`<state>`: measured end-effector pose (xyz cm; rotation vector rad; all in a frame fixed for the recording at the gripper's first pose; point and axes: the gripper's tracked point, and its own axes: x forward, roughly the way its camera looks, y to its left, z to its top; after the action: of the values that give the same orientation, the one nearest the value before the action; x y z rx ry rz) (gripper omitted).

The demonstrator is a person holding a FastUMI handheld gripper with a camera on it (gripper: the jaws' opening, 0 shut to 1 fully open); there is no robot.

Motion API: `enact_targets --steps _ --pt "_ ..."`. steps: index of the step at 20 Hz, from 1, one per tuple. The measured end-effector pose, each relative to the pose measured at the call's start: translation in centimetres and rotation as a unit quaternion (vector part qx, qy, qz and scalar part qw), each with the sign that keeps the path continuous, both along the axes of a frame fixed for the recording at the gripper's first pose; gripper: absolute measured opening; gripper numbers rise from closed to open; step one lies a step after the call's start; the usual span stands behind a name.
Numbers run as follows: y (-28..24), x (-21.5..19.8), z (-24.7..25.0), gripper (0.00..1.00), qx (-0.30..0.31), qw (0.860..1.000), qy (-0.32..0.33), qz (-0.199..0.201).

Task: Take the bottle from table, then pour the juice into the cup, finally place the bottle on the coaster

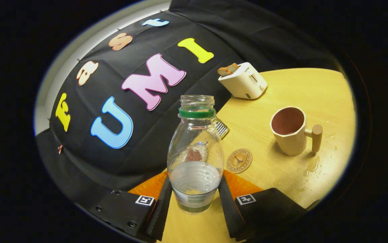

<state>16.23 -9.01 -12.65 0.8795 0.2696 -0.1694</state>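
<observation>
The gripper (195, 199) pinches the uncapped bottle (195, 158) low on its body between both fingers, keeping the neck free for pouring, with the coaster (239, 161) just beyond at one o'clock and the cup (290, 130) farther at two o'clock on the counter (315, 94).

Your gripper (194, 206) clamps the open bottle (195, 155) between both fingers at lower centre. The coaster (239, 161) lies just right of it, the cup (290, 131) farther right, the toaster (244, 81) beyond.
</observation>
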Motion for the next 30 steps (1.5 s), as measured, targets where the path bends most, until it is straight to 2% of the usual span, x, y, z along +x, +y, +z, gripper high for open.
enact_targets --steps 6,12,18,25,30 --pt "-3.5 0.6 -2.6 0.73 0.096 0.994 0.032 -0.036" --pt "-5.2 1.9 -4.2 0.73 0.182 0.979 0.053 -0.071" --pt "-5.7 2.2 -5.3 0.73 0.265 0.957 0.064 -0.101" --pt "-5.9 2.5 -5.3 0.73 0.321 0.937 0.07 -0.119" --pt "-5.4 3.0 -5.7 0.73 0.376 0.914 0.076 -0.133"
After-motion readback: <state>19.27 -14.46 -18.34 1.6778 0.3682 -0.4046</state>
